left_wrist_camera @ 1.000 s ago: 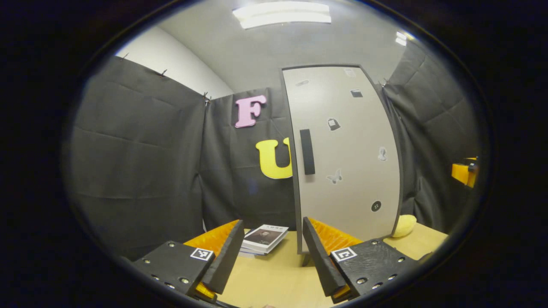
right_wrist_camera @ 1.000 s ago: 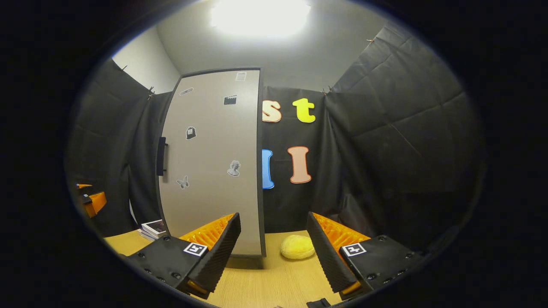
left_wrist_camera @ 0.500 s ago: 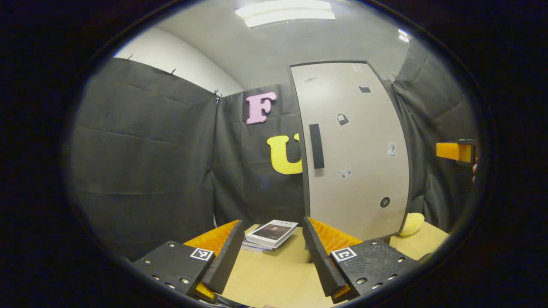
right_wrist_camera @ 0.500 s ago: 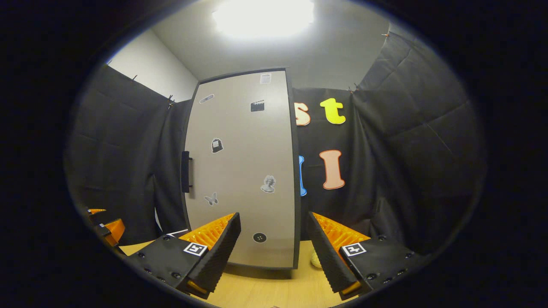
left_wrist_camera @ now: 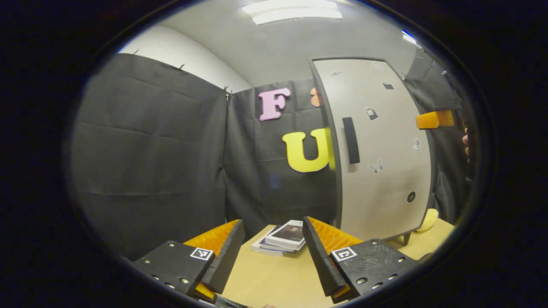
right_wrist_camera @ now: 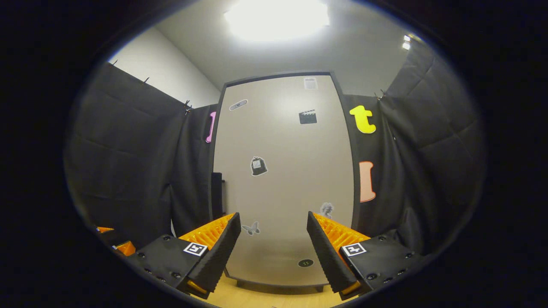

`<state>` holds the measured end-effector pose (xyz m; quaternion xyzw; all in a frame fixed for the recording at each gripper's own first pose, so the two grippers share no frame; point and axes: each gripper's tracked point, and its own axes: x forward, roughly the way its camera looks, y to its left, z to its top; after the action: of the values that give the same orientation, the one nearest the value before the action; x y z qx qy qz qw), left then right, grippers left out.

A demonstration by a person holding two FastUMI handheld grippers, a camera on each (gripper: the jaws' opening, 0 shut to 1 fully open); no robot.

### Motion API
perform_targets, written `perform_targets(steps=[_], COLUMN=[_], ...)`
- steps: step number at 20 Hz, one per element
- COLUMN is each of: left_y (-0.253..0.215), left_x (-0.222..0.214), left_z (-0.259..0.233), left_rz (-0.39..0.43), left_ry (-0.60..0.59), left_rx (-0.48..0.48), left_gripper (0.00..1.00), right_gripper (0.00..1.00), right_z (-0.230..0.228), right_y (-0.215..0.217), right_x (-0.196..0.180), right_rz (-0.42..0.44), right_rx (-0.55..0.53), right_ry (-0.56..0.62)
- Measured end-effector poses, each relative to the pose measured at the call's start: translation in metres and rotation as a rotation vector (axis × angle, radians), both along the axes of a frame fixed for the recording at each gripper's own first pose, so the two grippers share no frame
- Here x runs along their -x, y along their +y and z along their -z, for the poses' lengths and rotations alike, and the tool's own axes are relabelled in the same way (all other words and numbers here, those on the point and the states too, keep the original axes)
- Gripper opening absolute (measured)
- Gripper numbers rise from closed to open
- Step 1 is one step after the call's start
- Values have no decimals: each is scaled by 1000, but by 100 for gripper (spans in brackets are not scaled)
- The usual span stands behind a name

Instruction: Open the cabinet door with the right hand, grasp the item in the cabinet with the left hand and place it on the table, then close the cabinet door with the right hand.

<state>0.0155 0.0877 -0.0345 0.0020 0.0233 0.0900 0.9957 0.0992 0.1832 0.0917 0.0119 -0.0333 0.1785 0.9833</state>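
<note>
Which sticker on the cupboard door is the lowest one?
The round button sticker, near the bottom of the cabinet door. The butterfly, bust, bag and clapperboard stickers all sit higher.

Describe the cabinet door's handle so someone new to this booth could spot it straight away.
Start from the tall pale grey cabinet standing on the wooden table. Its door carries several small stickers, and along the door's left edge, about halfway up, sits the handle. It is a plain dark upright bar, far longer than any sticker and the only thing raised off the door.
</note>
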Motion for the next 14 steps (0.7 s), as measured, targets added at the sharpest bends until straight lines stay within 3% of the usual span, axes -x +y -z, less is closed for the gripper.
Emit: perform_targets(steps=[6, 10, 14], left_y=[57, 88, 115], left_x=[-2, -3, -6], left_z=[18, 28, 37], left_rz=[-59, -85, -103], left_ry=[20, 36, 41], left_rx=[-16, -18, -20], left_gripper=[85, 82, 85], right_gripper=[98, 98, 96], right_z=[-8, -4, 1], right_y=[62, 93, 114], right_x=[-21, -34, -50], right_rz=[-46, -55, -45], right_rx=[8, 8, 11], right_ry=[3, 17, 35])
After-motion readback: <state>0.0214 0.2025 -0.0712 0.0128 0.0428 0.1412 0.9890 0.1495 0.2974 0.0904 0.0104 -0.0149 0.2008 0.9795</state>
